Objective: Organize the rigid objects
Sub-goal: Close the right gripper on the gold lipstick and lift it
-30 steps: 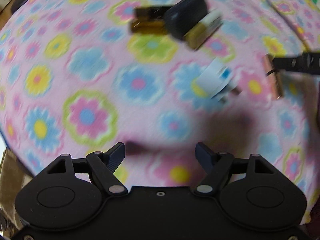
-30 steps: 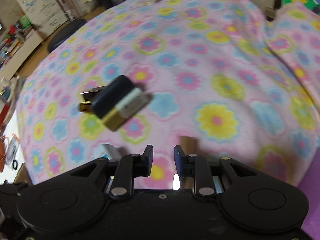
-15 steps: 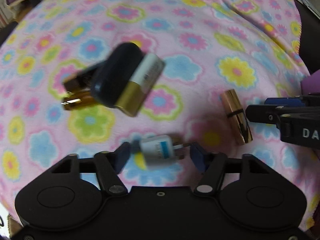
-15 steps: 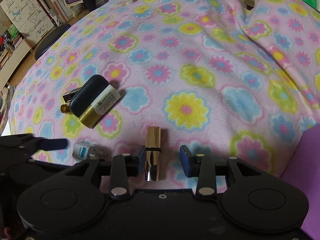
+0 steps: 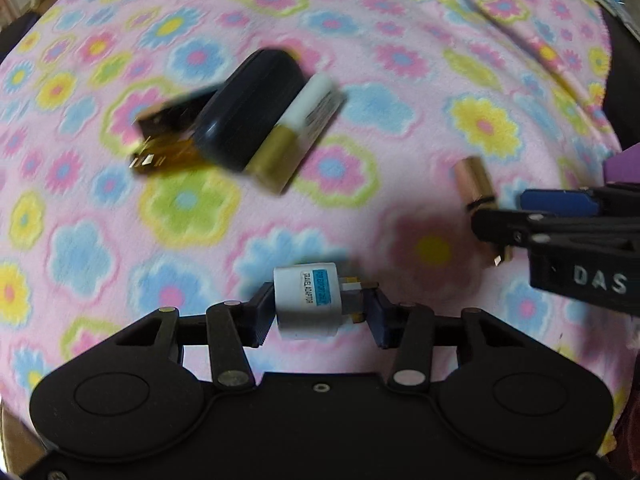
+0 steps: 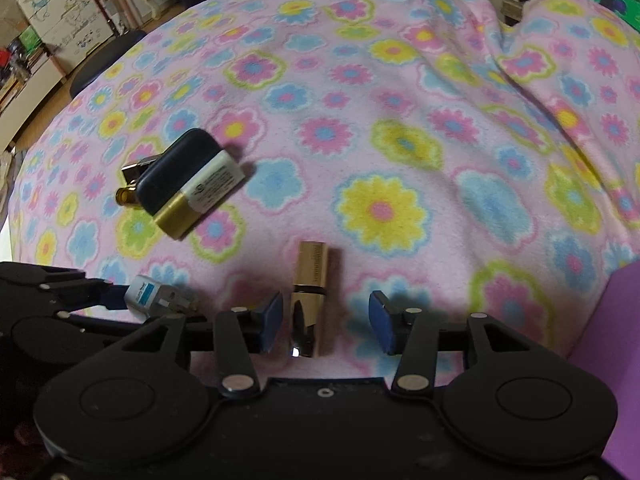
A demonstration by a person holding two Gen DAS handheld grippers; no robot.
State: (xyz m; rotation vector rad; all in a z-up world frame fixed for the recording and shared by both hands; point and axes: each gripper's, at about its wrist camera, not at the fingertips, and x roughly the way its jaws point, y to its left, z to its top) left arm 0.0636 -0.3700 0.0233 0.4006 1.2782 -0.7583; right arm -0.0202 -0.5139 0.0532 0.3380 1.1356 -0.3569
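We see L tongs (image 5: pixel 318 312) clenched on the white travel adapter (image 5: pixel 310 304); R tongs (image 6: pixel 326 322) opening round the gold lipstick (image 6: pixel 310 296) (pads clear), both on the floral blanket (image 6: pixel 400 120).

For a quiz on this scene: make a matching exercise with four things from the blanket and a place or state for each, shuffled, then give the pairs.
Things:
1. travel adapter
2. gold lipstick
3. dark case
4. left gripper

States:
A. lying loose between open jaws
B. in a cluster with a gold-and-white box
C. shut on something
D. pinched between two pads

Pairs: 1-D, 2-A, 3-B, 4-C
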